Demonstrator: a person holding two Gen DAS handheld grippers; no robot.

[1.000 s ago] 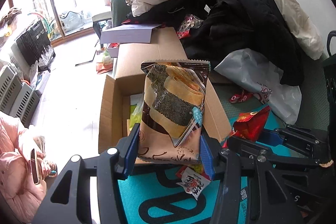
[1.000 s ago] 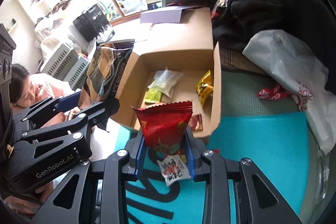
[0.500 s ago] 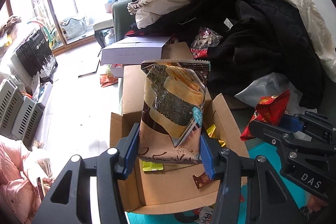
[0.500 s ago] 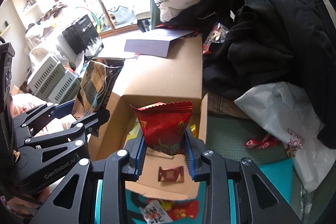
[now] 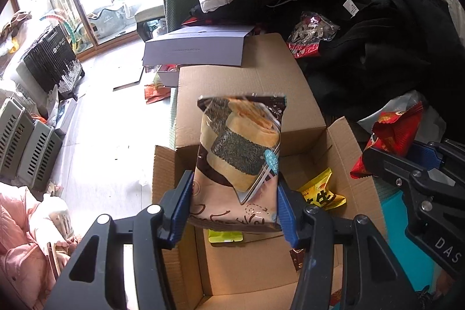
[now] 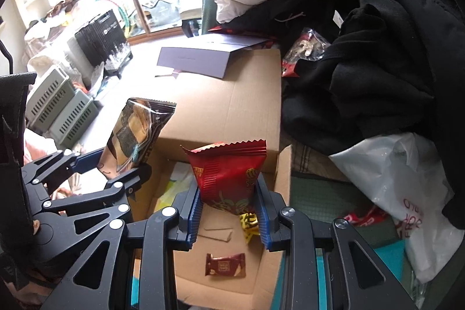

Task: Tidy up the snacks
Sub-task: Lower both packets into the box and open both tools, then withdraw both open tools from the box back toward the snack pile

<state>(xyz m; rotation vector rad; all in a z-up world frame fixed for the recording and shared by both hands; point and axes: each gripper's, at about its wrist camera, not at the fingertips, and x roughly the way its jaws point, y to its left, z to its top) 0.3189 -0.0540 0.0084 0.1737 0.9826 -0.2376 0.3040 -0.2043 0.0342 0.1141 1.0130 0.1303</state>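
My left gripper (image 5: 234, 205) is shut on a brown seaweed-roll snack bag (image 5: 239, 156), held upright over the open cardboard box (image 5: 345, 153). In the right wrist view this bag (image 6: 136, 135) hangs at the box's left wall. My right gripper (image 6: 228, 211) is shut on a red snack packet (image 6: 228, 176), also above the box (image 6: 283, 179); the same packet (image 5: 392, 135) shows at the right in the left wrist view. Inside the box lie a yellow packet (image 5: 321, 192), a small dark-red wrapped snack (image 6: 225, 265) and a yellow-green packet (image 5: 225, 236).
The box's far flap (image 5: 247, 95) lies open and flat, with a flat grey box (image 5: 194, 50) behind it. Dark and white clothes (image 5: 363, 19) are heaped at the right, with a white plastic bag (image 6: 407, 188) below. A person in pink (image 5: 17, 252) sits at the left. A teal mat (image 5: 407, 222) lies under the box.
Both grippers have moved forward from over the teal mat to above the open box, each still holding its packet. The box interior now fills the lower part of both views.
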